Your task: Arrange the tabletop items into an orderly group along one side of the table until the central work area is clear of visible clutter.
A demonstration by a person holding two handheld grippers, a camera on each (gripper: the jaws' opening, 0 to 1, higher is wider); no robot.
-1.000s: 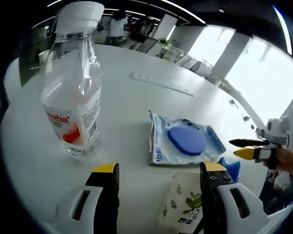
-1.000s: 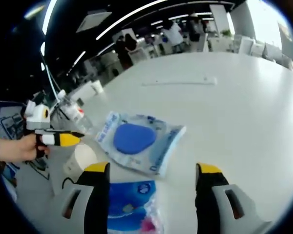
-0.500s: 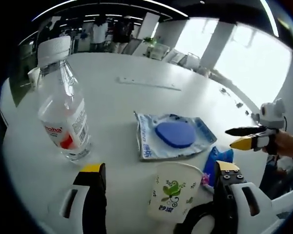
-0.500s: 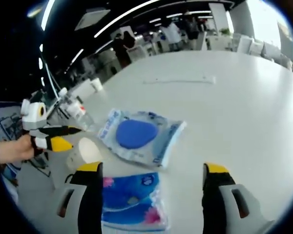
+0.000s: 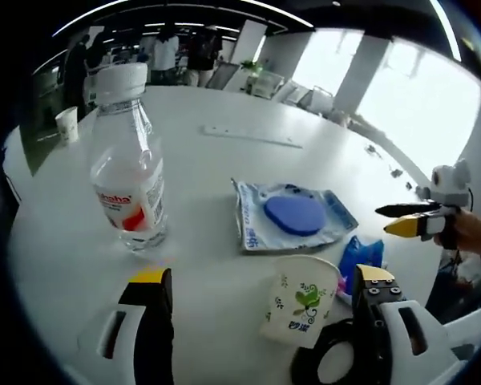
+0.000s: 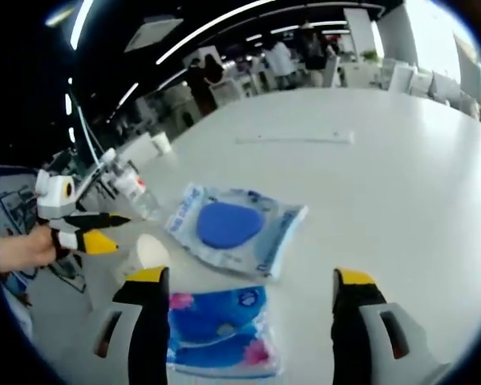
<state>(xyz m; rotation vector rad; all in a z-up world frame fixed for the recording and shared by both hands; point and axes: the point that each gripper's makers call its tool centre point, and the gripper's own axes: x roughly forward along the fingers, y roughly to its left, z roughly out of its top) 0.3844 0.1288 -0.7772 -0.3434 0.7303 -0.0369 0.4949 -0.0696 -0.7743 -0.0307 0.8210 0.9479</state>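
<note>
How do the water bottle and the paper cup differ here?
The water bottle is clear plastic with a white cap and red label; the paper cup is opaque white with a green leaf print. The bottle is capped and taller; the cup is open-topped and shorter. Both stand upright on the white table, untouched.

Water bottle [image 5: 131,168] label: partial "aha"; other print illegible.

Upright bottle [image 5: 131,160], paper cup [image 5: 301,300], blue-pad packet [image 5: 292,216], tissue pack [image 6: 221,330] lie close together.
</note>
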